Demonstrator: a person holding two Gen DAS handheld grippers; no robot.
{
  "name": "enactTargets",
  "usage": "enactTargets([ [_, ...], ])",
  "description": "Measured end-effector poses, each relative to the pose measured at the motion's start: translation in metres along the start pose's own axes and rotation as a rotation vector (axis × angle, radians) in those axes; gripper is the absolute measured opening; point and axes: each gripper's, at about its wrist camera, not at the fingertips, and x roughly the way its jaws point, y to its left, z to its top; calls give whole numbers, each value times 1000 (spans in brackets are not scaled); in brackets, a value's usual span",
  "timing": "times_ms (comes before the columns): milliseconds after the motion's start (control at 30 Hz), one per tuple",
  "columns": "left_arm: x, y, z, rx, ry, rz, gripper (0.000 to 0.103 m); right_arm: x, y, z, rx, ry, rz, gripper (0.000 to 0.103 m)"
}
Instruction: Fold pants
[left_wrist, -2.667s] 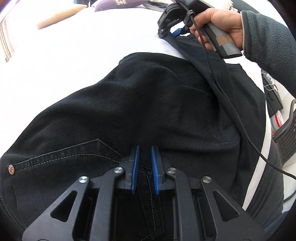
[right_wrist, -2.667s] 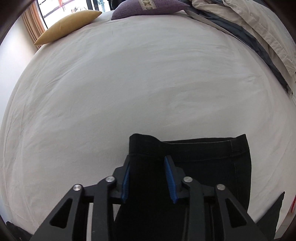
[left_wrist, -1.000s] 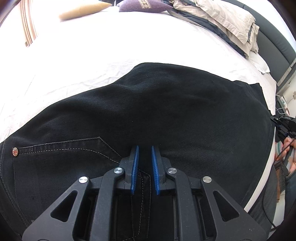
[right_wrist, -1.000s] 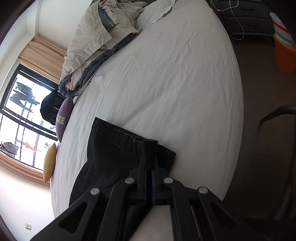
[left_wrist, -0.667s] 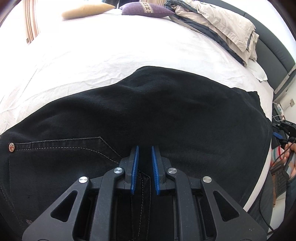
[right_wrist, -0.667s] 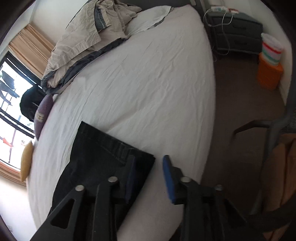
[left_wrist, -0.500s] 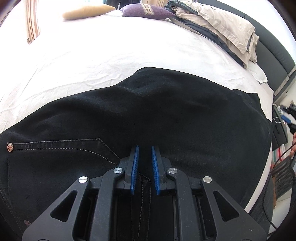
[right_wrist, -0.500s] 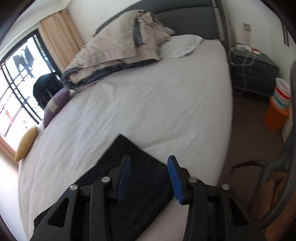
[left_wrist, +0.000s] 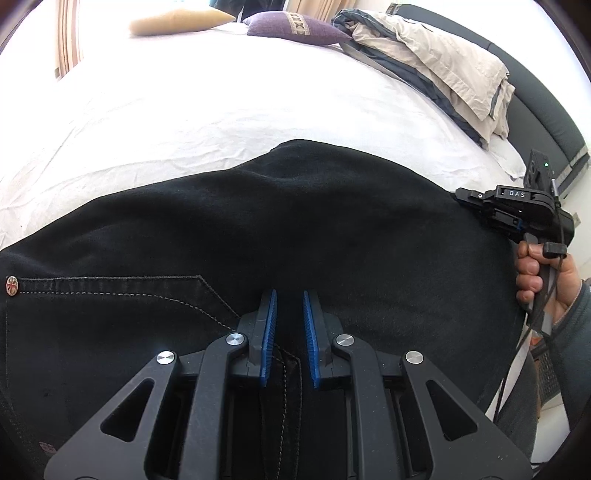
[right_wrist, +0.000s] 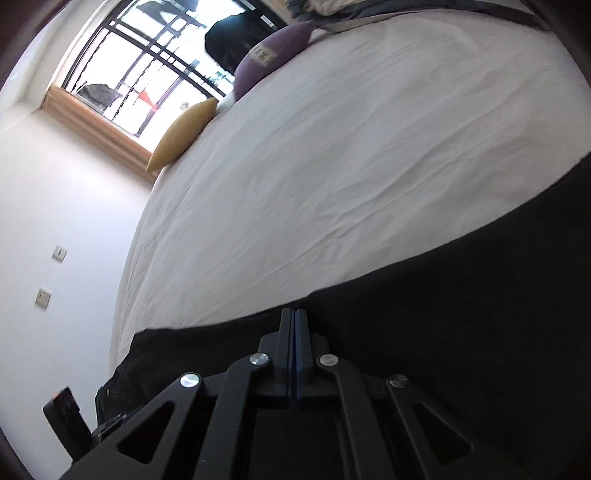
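Black denim pants (left_wrist: 295, 229) lie spread flat on the white bed (left_wrist: 207, 96), pocket and rivet at the left. My left gripper (left_wrist: 288, 314) rests low on the pants near the seam, its blue pads a small gap apart with dark denim between them. My right gripper (right_wrist: 294, 317) is shut with the pads pressed together, holding nothing, just above the pants (right_wrist: 461, 314) near their far edge. It also shows in the left wrist view (left_wrist: 517, 214) at the pants' right end, held by a hand.
A yellow pillow (left_wrist: 177, 20), a purple cushion (left_wrist: 295, 26) and a heap of beige and grey bedding (left_wrist: 436, 66) lie at the far side of the bed. A dark headboard (left_wrist: 546, 110) is at the right. A window (right_wrist: 155, 66) and white wall are beyond.
My right gripper let go of the trouser hem, opened, swung around toward the window side and has shut empty over the pants. My left gripper has stayed in place.
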Motion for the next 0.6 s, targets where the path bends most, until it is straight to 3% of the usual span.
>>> enactTargets([
  [33, -1, 2, 0, -1, -3, -2, 15, -11, -12, 6, 34, -38, -68, 0],
  [100, -2, 3, 0, 1, -7, 0, 15, -37, -21, 11, 52, -78, -112, 6],
  [167, -5, 4, 0, -5, -10, -4, 15, -60, -11, 0, 25, -73, -19, 17],
  [233, -7, 5, 0, -8, -12, -2, 15, -73, 3, -30, -11, -10, 133, 42],
  [267, -8, 5, 0, -6, -13, 2, 15, -70, 13, -47, -50, 37, 181, 60],
  [300, -9, 5, 0, -2, -13, 4, 15, -67, 16, -64, -97, 80, 189, 63],
  [367, -9, 7, -1, -2, -11, 0, 15, -63, 0, -82, -121, 95, 110, 59],
  [400, -10, 10, -1, -8, -9, -8, 15, -65, -19, -83, -66, 73, 123, 32],
  [467, -14, 15, -2, -20, -4, -13, 15, -77, -56, -73, 67, 28, 18, 0],
  [567, -24, 29, -6, -42, -18, -6, 15, -114, -76, -56, 121, -75, -275, 1],
  [600, -28, 35, -8, -58, -24, -1, 15, -123, -69, -51, 120, -93, -313, 11],
])
